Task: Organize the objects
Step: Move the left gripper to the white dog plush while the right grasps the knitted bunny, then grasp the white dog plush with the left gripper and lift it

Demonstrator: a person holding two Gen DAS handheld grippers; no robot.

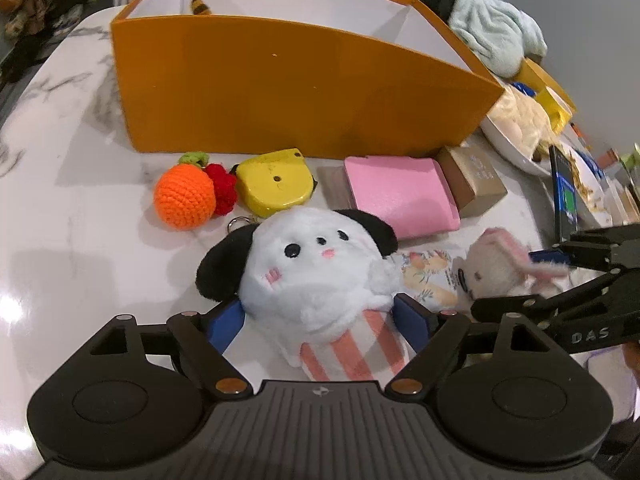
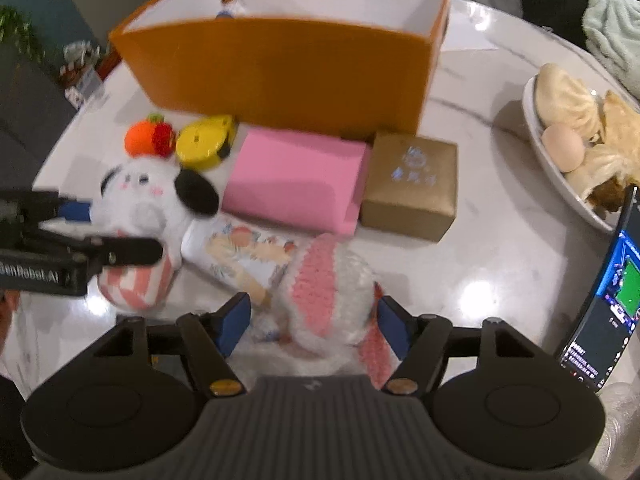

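A white dog plush (image 1: pixel 316 276) with black ears and a pink-striped base lies on the marble table, between the fingers of my left gripper (image 1: pixel 320 322). The blue pads stand either side of its base without squeezing it. A pink-and-white bunny plush (image 2: pixel 324 280) lies between the fingers of my right gripper (image 2: pixel 314 322), which is also open around it. The bunny rests partly on a floral tube (image 2: pixel 240 256). Behind both stands an open orange box (image 1: pixel 280 88) with white walls; a small striped toy shows inside. In the right wrist view the left gripper (image 2: pixel 108 230) reaches onto the dog plush (image 2: pixel 136 200).
In front of the box lie a crochet orange with cherries (image 1: pixel 184 196), a yellow tape measure (image 1: pixel 272 182), a pink case (image 1: pixel 400 196) and a brown carton (image 1: pixel 472 180). To the right are a plate of buns (image 2: pixel 528 104), a propped lit phone (image 2: pixel 612 292) and a pale towel (image 1: pixel 496 32).
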